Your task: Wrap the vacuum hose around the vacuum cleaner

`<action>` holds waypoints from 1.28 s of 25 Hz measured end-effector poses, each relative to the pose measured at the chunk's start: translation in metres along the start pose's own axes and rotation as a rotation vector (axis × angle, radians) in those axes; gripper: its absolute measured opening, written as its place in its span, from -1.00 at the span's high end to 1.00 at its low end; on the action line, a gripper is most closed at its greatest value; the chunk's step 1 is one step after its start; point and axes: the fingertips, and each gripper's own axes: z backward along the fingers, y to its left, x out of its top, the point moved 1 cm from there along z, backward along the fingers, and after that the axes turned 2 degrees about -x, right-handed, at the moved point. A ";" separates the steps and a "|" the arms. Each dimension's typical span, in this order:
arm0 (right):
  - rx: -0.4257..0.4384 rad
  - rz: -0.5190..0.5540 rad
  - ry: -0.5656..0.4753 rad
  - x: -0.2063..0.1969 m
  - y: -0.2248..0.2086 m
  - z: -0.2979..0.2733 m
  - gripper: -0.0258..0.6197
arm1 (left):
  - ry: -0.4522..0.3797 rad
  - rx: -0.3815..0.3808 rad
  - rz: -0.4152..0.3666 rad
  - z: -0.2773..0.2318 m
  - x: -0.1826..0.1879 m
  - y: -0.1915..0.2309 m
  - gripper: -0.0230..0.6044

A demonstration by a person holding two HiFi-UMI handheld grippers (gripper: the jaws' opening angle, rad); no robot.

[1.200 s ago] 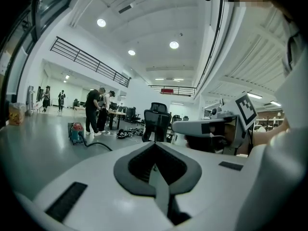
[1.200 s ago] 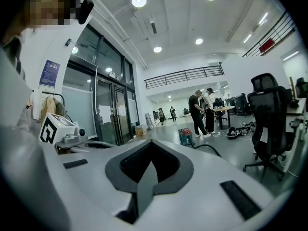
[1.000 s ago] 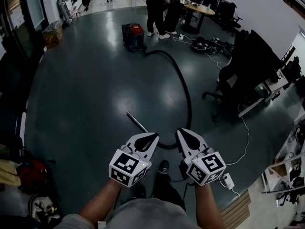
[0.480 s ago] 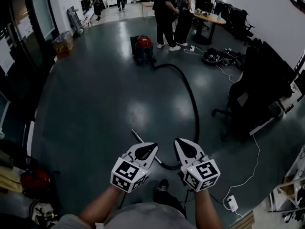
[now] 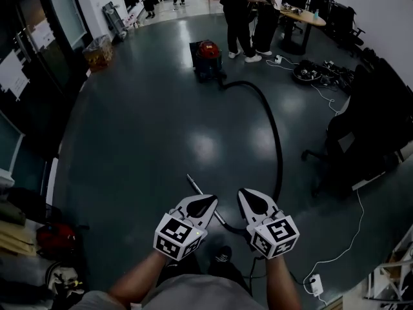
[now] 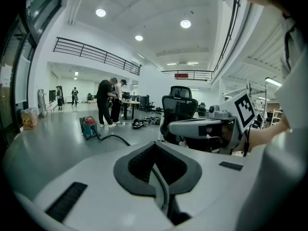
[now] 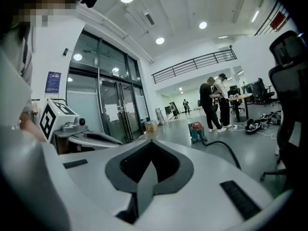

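Hose [image 5: 276,134] arcs black across the floor from the red vacuum cleaner [image 5: 208,55] far ahead toward my left gripper [image 5: 208,203] and right gripper [image 5: 246,196], jaws clenched empty; two people [image 5: 245,11] stand beside the cleaner.

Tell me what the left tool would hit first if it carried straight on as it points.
Likely bare floor: the shut, empty left tool points slightly down, aimed between the hose and the office chair. Depth is unclear.
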 end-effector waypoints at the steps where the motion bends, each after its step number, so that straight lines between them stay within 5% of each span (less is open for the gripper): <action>1: 0.010 -0.012 -0.001 -0.002 -0.003 -0.005 0.91 | 0.006 -0.001 -0.001 -0.005 -0.002 0.004 0.90; 25: -0.132 -0.141 0.286 -0.140 -0.042 -0.105 0.90 | 0.233 -0.235 -0.005 -0.093 -0.110 0.139 0.90; 28: -0.188 -0.155 0.329 -0.178 -0.063 -0.112 0.90 | 0.285 -0.240 -0.029 -0.117 -0.147 0.156 0.90; 32: -0.217 -0.174 0.419 -0.265 -0.094 -0.122 0.90 | 0.402 -0.281 -0.057 -0.158 -0.246 0.166 0.90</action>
